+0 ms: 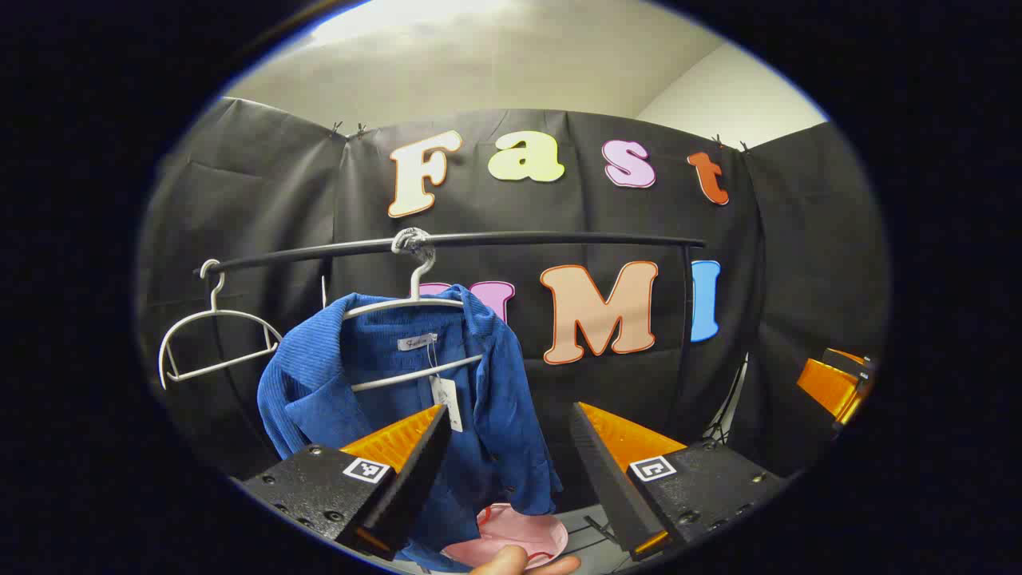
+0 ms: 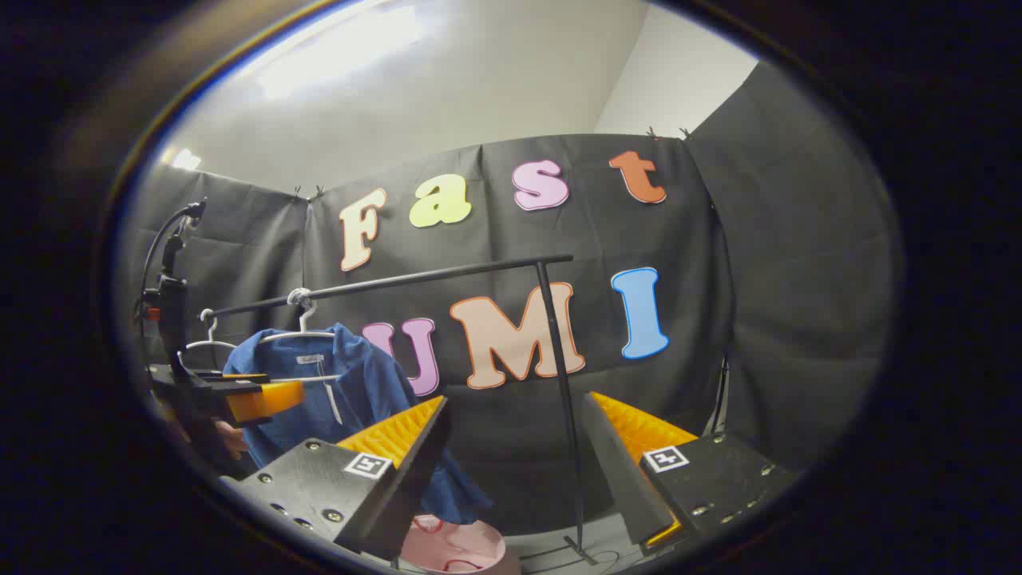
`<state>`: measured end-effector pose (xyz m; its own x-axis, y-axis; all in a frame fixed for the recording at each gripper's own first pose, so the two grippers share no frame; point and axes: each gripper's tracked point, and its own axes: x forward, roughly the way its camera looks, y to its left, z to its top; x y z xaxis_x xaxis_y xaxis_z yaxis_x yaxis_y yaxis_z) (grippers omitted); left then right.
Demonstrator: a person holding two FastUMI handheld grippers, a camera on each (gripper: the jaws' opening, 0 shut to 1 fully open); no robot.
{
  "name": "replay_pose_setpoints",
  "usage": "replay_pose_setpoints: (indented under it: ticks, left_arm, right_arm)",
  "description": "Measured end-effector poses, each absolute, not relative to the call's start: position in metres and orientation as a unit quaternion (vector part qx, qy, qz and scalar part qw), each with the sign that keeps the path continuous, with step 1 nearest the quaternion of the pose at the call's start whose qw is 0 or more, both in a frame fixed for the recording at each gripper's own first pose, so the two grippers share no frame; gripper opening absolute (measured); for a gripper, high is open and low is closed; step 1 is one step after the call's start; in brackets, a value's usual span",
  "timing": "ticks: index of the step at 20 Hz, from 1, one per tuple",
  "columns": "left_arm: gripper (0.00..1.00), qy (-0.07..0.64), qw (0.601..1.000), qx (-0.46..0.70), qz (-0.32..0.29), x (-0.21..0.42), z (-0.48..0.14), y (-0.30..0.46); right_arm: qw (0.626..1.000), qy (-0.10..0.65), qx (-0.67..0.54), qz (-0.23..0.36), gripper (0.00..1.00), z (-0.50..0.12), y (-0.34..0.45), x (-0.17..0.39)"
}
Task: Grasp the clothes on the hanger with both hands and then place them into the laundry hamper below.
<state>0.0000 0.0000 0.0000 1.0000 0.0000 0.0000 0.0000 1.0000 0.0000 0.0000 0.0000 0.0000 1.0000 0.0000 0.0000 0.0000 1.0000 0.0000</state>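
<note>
Left gripper view: we count two hangers on rail (image 1: 559, 238), one bare (image 1: 211, 335), one carrying blue shirt (image 1: 399, 383); pink hamper (image 1: 511, 539) below. Left gripper (image 1: 507, 447) spread, empty, short of shirt.

Right gripper view: right gripper (image 2: 515, 447) spread, empty; shirt (image 2: 351, 391) far left, open room between.

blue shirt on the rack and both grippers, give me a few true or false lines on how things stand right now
1. The blue shirt hangs on a white hanger from the black rail. True.
2. The left gripper is shut on the shirt. False: its fingers stand apart with nothing between them.
3. A second white hanger hangs bare beside the shirt. True.
4. The pink hamper sits on top of the rail. False: it sits low down, under the shirt.
5. The right gripper holds a sleeve. False: it is open, short of the shirt.
</note>
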Motion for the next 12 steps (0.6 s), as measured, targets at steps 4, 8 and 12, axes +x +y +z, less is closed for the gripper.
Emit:
replay_pose_setpoints:
  ticks: [4,8,12]
  left_arm:
    - [0.92,0.007,1.0,-0.005,-0.007,-0.008,-0.006,0.001]
    - [0.91,0.038,0.999,-0.024,-0.021,-0.013,-0.025,-0.006]
    - [0.91,0.025,0.999,-0.006,-0.024,-0.015,-0.022,0.006]
  right_arm:
    - [0.999,0.025,0.021,-0.012,0.99,-0.012,-0.002,0.003]
    - [0.998,0.049,0.029,-0.023,0.99,-0.022,-0.002,0.005]
    - [0.998,0.054,0.015,-0.027,0.99,-0.023,0.007,0.008]
